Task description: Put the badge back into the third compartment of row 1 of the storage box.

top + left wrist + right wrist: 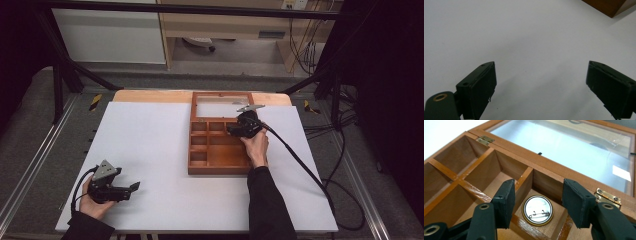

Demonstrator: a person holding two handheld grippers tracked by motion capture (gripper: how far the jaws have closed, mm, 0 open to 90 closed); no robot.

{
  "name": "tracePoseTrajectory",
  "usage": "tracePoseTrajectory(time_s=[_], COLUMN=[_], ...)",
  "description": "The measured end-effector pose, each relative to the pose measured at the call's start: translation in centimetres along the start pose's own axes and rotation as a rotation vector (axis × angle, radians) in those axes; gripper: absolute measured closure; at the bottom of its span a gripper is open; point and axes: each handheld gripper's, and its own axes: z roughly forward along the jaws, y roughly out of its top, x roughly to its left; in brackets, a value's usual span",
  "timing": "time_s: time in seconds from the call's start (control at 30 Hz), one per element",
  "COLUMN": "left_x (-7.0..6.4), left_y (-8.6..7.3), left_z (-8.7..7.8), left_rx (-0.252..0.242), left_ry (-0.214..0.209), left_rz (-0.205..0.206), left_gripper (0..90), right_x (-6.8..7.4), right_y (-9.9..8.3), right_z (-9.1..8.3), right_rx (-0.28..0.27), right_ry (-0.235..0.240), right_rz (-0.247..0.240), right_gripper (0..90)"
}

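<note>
From the high view, the right tool (234, 131) hangs over the far right compartments of the wooden box (220, 159), whose glass lid (220, 107) lies folded back beyond it, while the left tool (131, 189) rests well off to the near left of the box on the white worktop (150, 145). The right gripper view adds what that view hides: a round pin badge (537, 210) lying back-up in a small compartment against the box's hinged wall, between the parted, empty jaws. The left gripper view shows its jaws spread wide, holding nothing.
</note>
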Motion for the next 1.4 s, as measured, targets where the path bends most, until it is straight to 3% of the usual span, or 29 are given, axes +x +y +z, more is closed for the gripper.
tracePoseTrajectory(time_s=[0.43, 0.57, 0.9, 1.4], left_x=[-0.1, -0.1, -0.1, -0.2], left_y=[0.0, 0.0, 0.0, 0.0], left_z=[0.0, 0.1, 0.1, 0.2], left_rx=[0.001, 0.002, 0.006, 0.008], left_ry=[0.001, 0.0, 0.001, 0.002], left_rz=[0.0, 0.001, 0.003, 0.003], left_gripper=[8.9, 8.9, 8.9, 8.9], right_x=[0.6, 0.7, 0.7, 0.7], right_y=[0.2, -0.2, -1.4, -4.2], right_z=[-2.6, -3.6, -6.0, -9.4], right_rx=[-0.008, -0.038, -0.052, -0.088], right_ry=[0.024, 0.06, 0.076, 0.098], right_rz=[-0.017, 0.009, 0.026, 0.033], right_gripper=[25.9, 22.3, 8.0, 0.9])
